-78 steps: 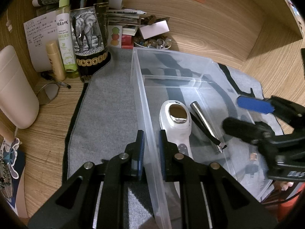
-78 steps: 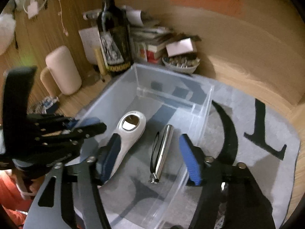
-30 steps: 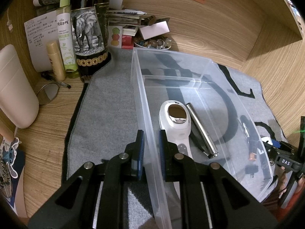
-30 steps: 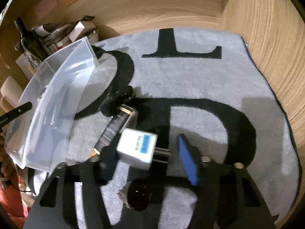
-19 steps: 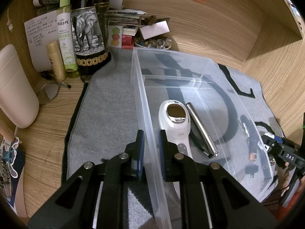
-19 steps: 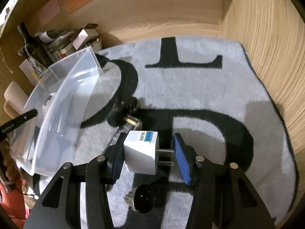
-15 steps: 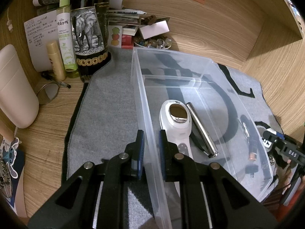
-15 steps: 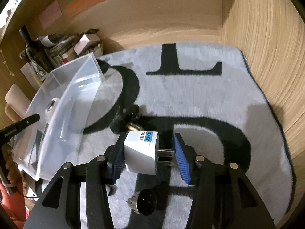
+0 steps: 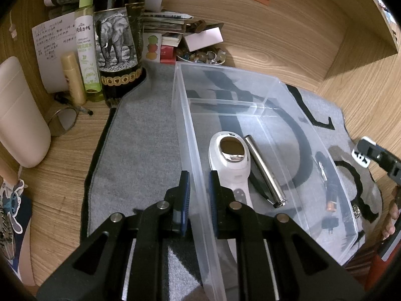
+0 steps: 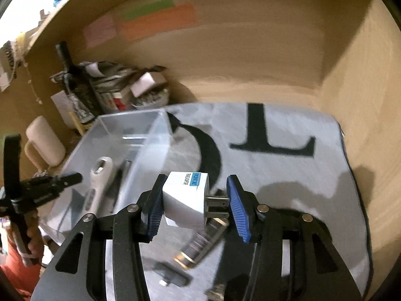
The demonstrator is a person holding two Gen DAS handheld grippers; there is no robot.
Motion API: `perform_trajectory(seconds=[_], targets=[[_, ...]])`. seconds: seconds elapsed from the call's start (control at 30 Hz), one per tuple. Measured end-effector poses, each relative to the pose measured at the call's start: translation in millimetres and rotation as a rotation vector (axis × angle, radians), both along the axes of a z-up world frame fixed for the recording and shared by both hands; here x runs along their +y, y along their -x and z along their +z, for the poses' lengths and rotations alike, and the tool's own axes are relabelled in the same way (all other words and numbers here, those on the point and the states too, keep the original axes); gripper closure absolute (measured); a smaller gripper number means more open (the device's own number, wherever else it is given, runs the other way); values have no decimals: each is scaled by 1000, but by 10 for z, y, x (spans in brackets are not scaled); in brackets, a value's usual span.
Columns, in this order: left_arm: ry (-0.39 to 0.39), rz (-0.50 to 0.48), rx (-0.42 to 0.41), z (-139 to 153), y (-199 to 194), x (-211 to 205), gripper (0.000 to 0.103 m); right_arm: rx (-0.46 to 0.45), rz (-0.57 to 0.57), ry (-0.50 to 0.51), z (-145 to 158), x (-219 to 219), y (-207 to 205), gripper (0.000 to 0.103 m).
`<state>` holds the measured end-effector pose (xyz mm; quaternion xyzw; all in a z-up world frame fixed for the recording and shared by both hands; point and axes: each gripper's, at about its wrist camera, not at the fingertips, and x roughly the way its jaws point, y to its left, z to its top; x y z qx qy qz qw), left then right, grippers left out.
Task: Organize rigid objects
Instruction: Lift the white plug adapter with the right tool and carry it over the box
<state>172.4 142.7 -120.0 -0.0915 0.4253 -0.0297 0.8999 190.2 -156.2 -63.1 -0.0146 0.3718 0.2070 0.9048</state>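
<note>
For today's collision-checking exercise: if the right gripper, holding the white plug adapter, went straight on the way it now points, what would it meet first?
Probably the grey mat with its black lettering, and beyond it the wooden back wall. The right gripper points past the clear bin, which sits to its left. Depth is unclear in this blurred fisheye view.

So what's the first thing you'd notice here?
The white plug adapter pinched in the right tool, held above the grey mat. Next, the clear plastic bin, its side wall between the left tool's fingers, with a white handheld device and a silver tube inside.
</note>
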Motion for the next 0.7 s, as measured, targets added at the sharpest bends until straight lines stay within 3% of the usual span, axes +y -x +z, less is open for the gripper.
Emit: perform_trajectory(seconds=[0.37, 0.7], targets=[[7, 7, 0, -8, 1, 22, 90, -37, 138, -21, 118, 516, -3, 58], [5, 7, -2, -11, 5, 29, 90, 0, 248, 24, -26, 954, -61, 58]])
